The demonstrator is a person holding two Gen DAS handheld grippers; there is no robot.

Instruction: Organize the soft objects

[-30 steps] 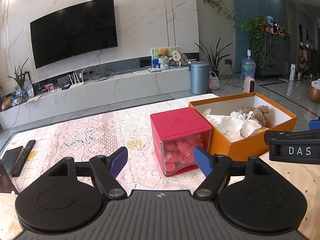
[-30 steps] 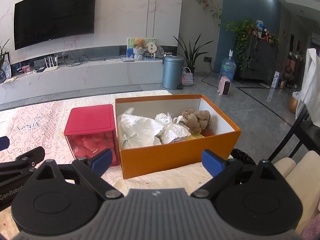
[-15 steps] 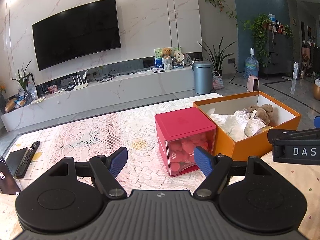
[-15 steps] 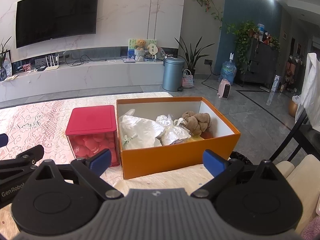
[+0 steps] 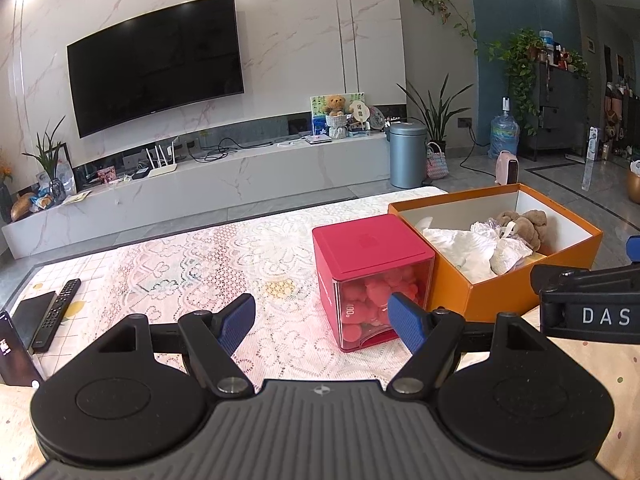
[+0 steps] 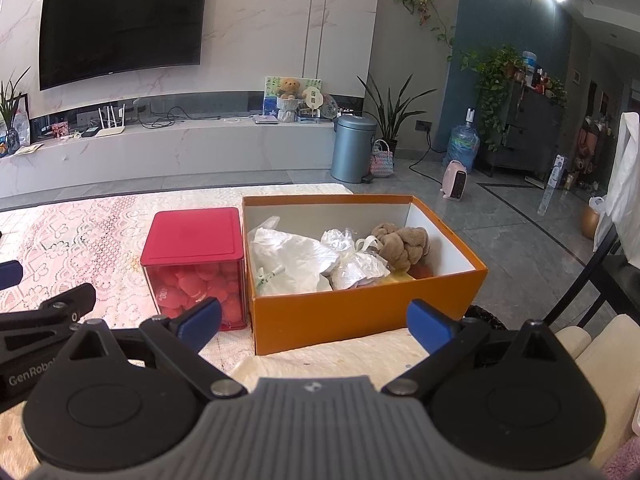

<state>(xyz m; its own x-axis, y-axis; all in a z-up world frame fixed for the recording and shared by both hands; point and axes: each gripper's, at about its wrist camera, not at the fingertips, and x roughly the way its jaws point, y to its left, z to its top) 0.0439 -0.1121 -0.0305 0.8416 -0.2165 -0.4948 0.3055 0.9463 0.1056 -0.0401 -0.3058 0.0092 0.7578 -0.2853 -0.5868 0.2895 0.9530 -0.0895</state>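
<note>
**2 open grippers wait short of a box of soft goods**

On a lace-covered table (image 6: 80, 232), an orange box (image 6: 360, 312) stands open with its load of soft things: a crumpled white cloth (image 6: 292, 256), a crinkled clear-wrapped bundle (image 6: 352, 264) and a brown plush toy (image 6: 404, 246) lying toward the far right corner. Touching the box's left wall, or very nearly, is a red-lidded clear cube (image 6: 196, 264) packed with red-pink pompom-like pieces.

The right gripper (image 6: 314, 318) hangs in front of the box's near wall, its 2 blue-tipped fingers spread wide with nothing between them. The left gripper (image 5: 322, 318) hovers before the cube, likewise wide open and empty.

All 3 items in the box look light and yielding, so the risk is less in weight than in grip. The plush should compress and hold well if pinched across its thick knotted middle. The wrapped bundle looks slippery; a gathered fold or its white ribbon loop would likely serve better than the smooth film. The cloth will drape and trail, and is best taken at a bunched ridge, lifted clear of the rim before moving.
</note>
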